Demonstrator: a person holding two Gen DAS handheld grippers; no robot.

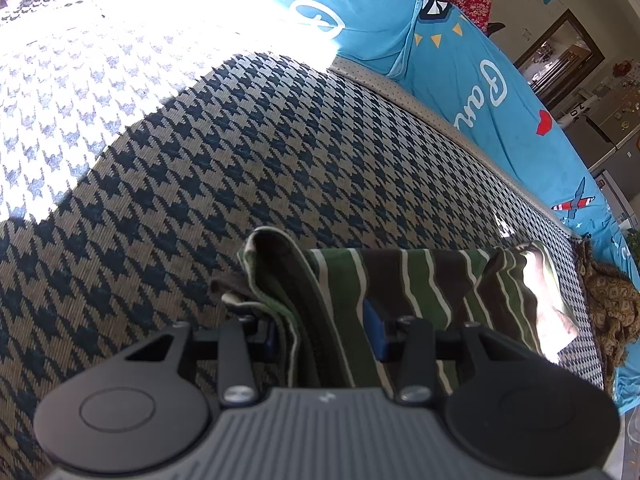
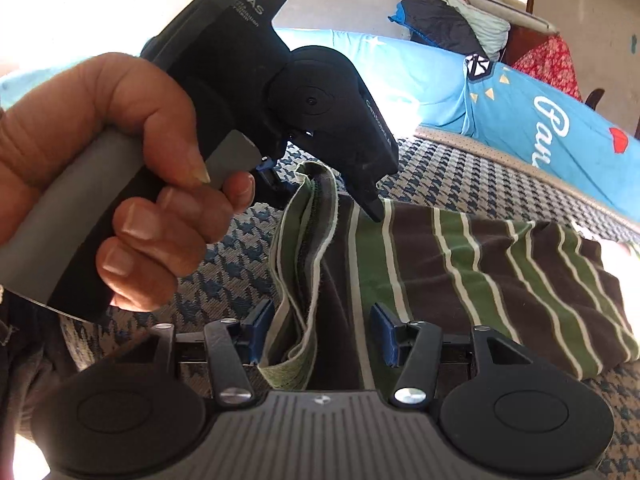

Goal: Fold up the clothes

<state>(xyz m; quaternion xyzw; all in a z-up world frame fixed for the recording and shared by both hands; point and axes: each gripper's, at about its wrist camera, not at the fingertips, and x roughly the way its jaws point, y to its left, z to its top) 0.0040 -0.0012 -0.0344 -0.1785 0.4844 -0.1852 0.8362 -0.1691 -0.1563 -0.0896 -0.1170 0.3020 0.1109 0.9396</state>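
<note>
Claws (image 1: pixel 320 328) (image 2: pixel 318 334) spread wide astride my green-and-brown striped knit garment (image 2: pixel 460 276), whose loose folded near edge may slip free.

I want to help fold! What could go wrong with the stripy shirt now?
The striped shirt has a bunched edge between both open grippers, left gripper and right gripper. Closing might catch only one loose layer, so the fold comes out crooked. The grippers sit close together and could bump.
</note>
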